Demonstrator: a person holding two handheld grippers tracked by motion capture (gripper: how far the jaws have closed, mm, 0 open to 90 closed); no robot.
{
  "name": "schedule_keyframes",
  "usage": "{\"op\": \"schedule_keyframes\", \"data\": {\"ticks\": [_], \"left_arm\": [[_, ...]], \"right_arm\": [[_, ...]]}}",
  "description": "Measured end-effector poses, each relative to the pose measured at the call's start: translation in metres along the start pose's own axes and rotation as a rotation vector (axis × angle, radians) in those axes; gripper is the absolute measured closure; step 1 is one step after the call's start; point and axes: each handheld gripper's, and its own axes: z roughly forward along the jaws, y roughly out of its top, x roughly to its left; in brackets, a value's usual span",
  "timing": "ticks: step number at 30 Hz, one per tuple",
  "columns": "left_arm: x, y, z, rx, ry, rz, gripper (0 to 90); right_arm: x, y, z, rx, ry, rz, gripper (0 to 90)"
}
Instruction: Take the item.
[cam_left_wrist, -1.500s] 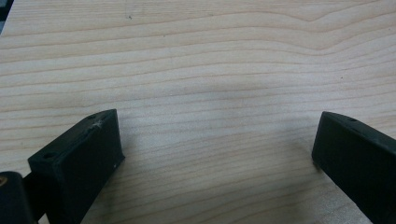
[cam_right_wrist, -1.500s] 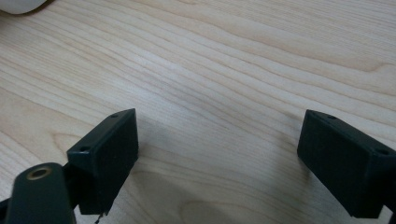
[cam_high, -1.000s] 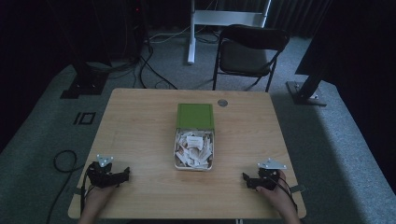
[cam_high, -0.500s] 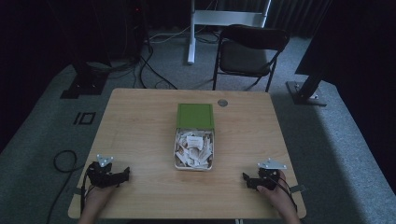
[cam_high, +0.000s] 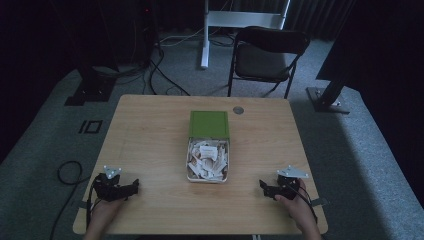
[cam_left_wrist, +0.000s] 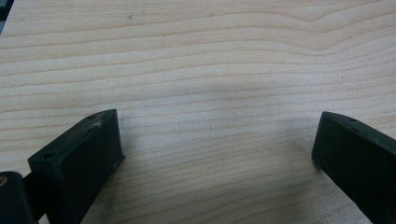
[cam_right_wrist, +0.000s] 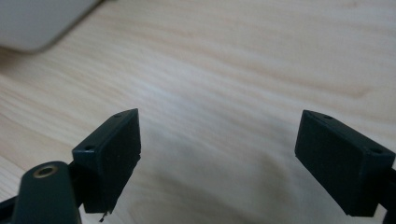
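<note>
left tool (cam_high: 134, 186) wide, empty | right tool (cam_high: 263, 188) wide, empty | both unmoved on worktop (cam_high: 150, 130) near edge | open tin (cam_high: 208, 161) of paper slips mid-worktop, untouched; reach not begun

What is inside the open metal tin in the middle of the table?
The shallow silver tin holds a heap of small white and brownish paper packets, seen in the high view. Its green lid lies open behind it. The heap covers the tin's bottom.
</note>
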Motion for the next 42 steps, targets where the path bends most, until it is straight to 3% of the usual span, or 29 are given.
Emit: {"op": "schedule_keyframes", "data": {"ticks": [18,28,42], "left_arm": [[0.0,0.0,0.0,-0.002,0.0,-0.002,2.4],[0.0,0.0,0.0,-0.002,0.0,-0.002,2.4],[0.0,0.0,0.0,-0.001,0.0,-0.002,2.4]], "right_arm": [[0.002,0.048,-0.015,-0.072,0.031,-0.007,15.3],[0.012,0.069,-0.017,-0.107,0.066,-0.03,15.3],[0.036,0.098,-0.016,-0.146,0.121,-0.079,17.3]]}}
